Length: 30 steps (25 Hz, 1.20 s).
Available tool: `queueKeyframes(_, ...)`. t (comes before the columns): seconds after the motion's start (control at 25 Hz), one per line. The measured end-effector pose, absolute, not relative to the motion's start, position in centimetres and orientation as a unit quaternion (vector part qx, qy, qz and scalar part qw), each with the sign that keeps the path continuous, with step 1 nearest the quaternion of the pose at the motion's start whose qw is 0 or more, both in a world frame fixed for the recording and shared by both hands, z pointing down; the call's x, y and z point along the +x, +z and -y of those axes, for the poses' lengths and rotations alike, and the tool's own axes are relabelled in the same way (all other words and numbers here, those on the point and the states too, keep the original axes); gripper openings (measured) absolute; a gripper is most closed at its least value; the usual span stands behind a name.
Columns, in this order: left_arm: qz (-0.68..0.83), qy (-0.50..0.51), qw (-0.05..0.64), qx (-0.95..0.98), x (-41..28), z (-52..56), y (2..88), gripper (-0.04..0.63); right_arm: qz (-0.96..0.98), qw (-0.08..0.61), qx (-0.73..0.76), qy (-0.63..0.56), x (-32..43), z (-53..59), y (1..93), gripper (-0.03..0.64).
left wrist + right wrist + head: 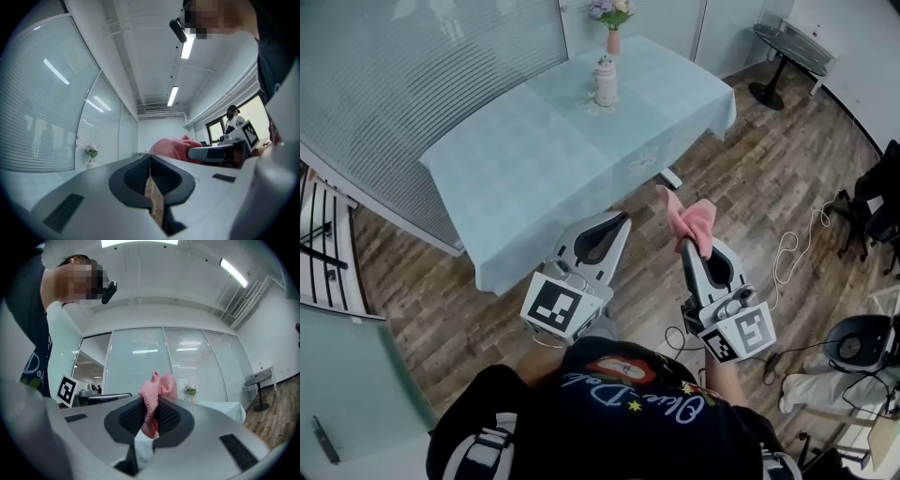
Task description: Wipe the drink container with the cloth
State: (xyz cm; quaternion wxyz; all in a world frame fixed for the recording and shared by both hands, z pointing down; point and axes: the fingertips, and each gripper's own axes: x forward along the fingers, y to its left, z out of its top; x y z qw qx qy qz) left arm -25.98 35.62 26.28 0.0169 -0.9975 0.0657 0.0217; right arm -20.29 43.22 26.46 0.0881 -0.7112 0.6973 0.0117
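Observation:
A white drink container [606, 81] stands on the far part of the table with the pale blue cloth [525, 159], well ahead of both grippers. My right gripper [686, 242] is shut on a pink cloth [689, 221], which bunches up above its jaws; the right gripper view shows the pink cloth [154, 399] pinched between the pads. My left gripper [627, 217] is shut with nothing in it, held near the table's front edge. In the left gripper view the left gripper [150, 157] has its jaws together, with the pink cloth [171, 147] beyond it.
A vase of flowers [613, 21] stands at the table's far end, behind the container. A black round side table [787, 47] stands at the back right. Cables [792, 248] lie on the wooden floor at the right. A glass partition with blinds runs along the left.

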Motion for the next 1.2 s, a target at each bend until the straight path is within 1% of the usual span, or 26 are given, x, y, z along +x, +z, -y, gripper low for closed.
queueKeyframes(0.56,-0.062,0.009,-0.006,-0.998,-24.0,-22.3,28.4,0.005,-0.688,0.075,-0.721,-0.015,-18.3,-30.6,28.5,0.032)
queueKeyframes(0.76,-0.06,0.009,-0.009,-0.998,-24.3,-19.6,28.5,0.005,-0.689,0.077,-0.721,-0.015,-18.5,-27.5,28.5,0.032)
queueKeyframes(0.96,-0.06,0.013,-0.036,-0.997,-24.3,-18.0,29.4,0.005,-0.696,0.071,-0.714,-0.025,-18.9,-25.7,29.2,0.032)
queueKeyframes(1.2,-0.071,0.011,-0.032,-0.997,-23.1,-16.4,30.0,0.005,-0.7,0.073,-0.709,-0.033,-17.1,-23.9,30.2,0.032)
